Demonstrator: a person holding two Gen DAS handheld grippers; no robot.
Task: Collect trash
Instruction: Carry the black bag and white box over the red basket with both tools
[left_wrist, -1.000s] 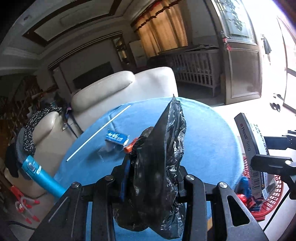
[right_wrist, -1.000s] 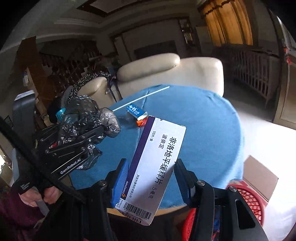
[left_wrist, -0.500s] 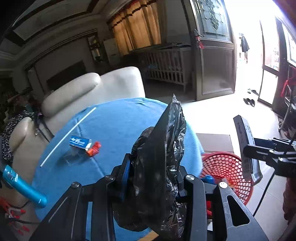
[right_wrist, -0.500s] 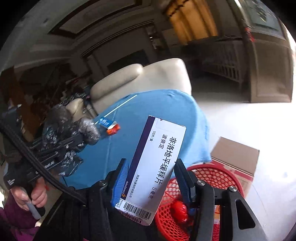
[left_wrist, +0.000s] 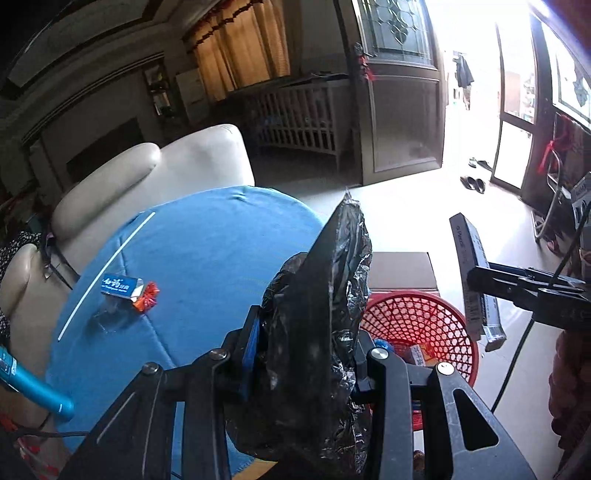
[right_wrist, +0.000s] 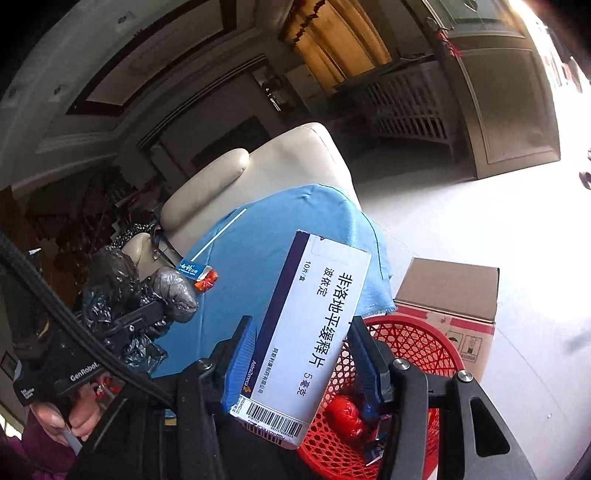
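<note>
Left hand-held gripper (left_wrist: 314, 354) clamping black bag (left_wrist: 321, 332), right hand-held gripper (right_wrist: 303, 354) clamping medicine box (right_wrist: 310, 332); both newly swung from tabletop (left_wrist: 207, 236) toward red basket (left_wrist: 417, 317); drop imminent.

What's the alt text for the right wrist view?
The right claw grips a white medicine box above a red mesh basket on the floor. Behind are a blue-covered table and the left claw holding a black plastic bag.

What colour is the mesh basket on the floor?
Red; the plastic mesh basket shows best in the left wrist view.
</note>
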